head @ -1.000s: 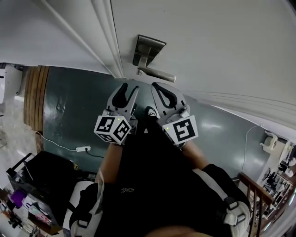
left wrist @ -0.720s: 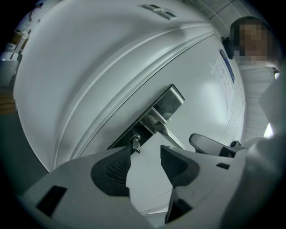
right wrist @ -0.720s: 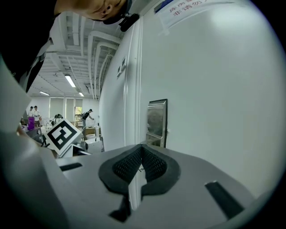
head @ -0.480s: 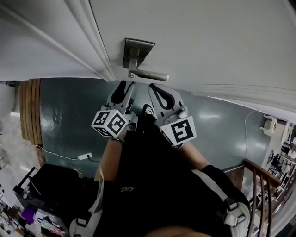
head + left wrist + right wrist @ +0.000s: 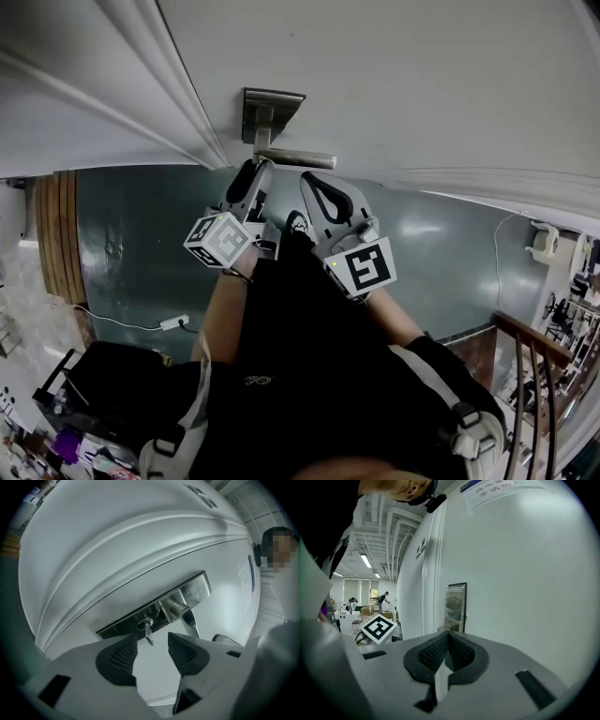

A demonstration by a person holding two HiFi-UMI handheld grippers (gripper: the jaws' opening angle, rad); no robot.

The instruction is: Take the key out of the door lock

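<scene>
our left gripper (image 5: pixel 150 645) has risen to the lock (image 5: pixel 123 626), fingers apart either side of the ungripped key (image 5: pixel 148 634); right gripper (image 5: pixel 449 651) closed, empty.

Lock plate (image 5: pixel 131 620) brushed metal, glossy; key (image 5: pixel 149 637) shiny metal; door (image 5: pixel 117 550) smooth matt wht.

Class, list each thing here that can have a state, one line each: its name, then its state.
key: in the lock's keyhole, not gripped
left gripper: open, empty, lined up with the key
right gripper: shut, empty
door handle: untouched by either gripper
</scene>
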